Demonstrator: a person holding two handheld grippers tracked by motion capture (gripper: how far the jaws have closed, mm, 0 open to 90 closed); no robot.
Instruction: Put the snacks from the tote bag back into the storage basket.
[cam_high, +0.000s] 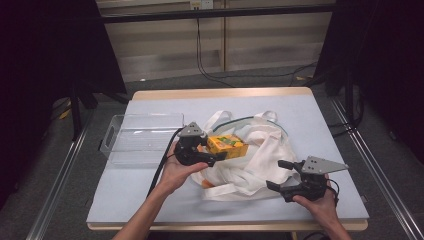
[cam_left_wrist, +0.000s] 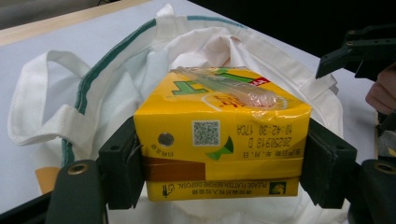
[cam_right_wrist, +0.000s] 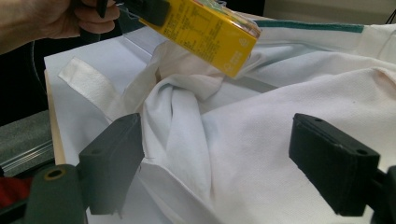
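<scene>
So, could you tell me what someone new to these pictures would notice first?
Most likely the yellow carton, clamped by its sides in the left gripper above the crumpled white tote in the middle of the table. Next, the right gripper with its jaws open at the tote's near right edge. A clear bin lies to the left of the tote.

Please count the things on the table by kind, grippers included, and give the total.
Carton: 1
Bag: 1
Clear tray: 1
Grippers: 2, left gripper and right gripper
Total: 5
</scene>
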